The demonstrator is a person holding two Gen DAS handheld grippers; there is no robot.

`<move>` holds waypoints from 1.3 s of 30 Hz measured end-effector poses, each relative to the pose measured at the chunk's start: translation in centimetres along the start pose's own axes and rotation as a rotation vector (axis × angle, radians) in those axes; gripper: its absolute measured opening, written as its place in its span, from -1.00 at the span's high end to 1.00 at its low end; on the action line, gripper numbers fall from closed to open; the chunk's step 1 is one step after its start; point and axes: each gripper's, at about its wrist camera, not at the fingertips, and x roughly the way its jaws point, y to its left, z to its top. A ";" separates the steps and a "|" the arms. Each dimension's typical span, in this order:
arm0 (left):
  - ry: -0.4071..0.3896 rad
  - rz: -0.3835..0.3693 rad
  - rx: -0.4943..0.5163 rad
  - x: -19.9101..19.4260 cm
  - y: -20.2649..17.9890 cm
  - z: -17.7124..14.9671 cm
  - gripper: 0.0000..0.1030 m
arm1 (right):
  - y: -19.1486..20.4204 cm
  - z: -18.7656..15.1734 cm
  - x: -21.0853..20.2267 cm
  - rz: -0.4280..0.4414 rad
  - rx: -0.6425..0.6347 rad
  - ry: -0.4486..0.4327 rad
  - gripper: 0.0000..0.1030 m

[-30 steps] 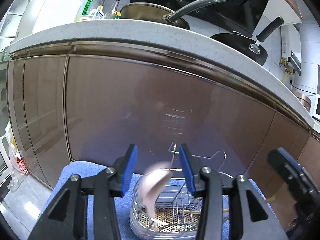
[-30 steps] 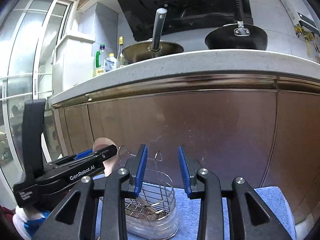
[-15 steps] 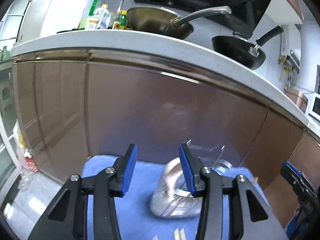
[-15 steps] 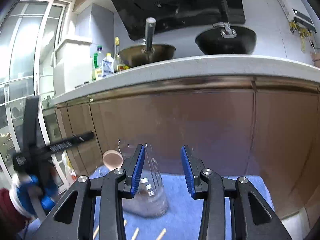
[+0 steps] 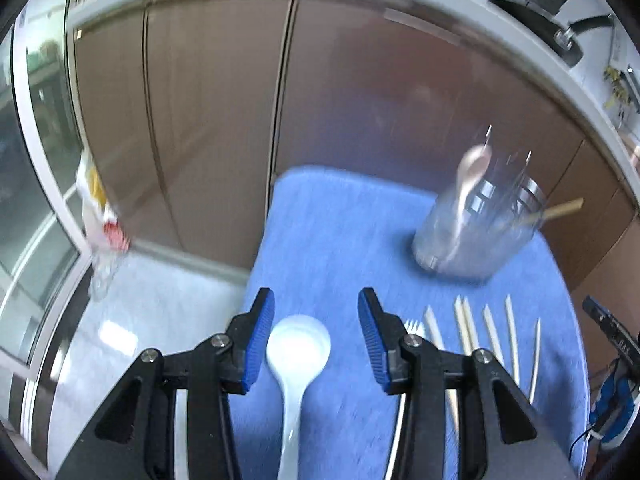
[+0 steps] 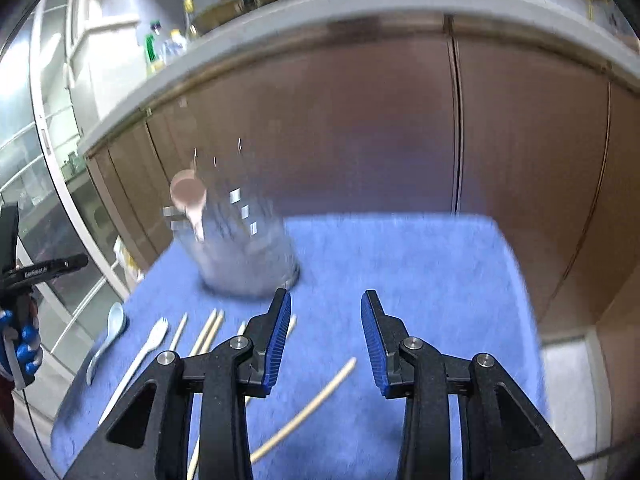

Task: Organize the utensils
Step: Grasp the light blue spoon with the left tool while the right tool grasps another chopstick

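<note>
Left claw [image 5: 316, 320] apart, empty, poised over white spoon [image 5: 298, 350] on blue mat [image 5: 340, 232]; fork [image 5: 414, 326] and chopsticks [image 5: 492, 332] just right of it, utensil holder [image 5: 476, 232] beyond. Right claw [image 6: 325, 322] apart, gripping nothing, one chopstick [image 6: 308, 408] lying below between its jaws.

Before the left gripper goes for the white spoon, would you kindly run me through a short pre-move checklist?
1. Left gripper empty, fingers apart: ok.
2. White spoon lies between the fingers, bowl up, on the blue mat: ok.
3. Fingers touching the spoon: cannot tell; the picture is blurred.
4. Fork lies apart from the spoon: ok.
5. Holder upright on the mat, a pink spoon already inside: ok.
6. Right gripper empty, over a chopstick, away from the left: ok.
</note>
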 end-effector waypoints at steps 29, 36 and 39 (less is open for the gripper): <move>0.270 0.057 0.093 3.8 0.5 -6.0 0.19 | -2.5 -3.7 0.4 0.037 0.175 0.306 0.39; 0.312 0.034 0.097 5.3 0.2 -5.6 0.19 | -2.5 -2.7 5.3 0.039 0.220 0.417 0.52; 0.329 0.037 0.122 5.8 -0.2 -5.5 0.20 | -1.8 -2.0 7.2 -0.001 0.189 0.452 0.52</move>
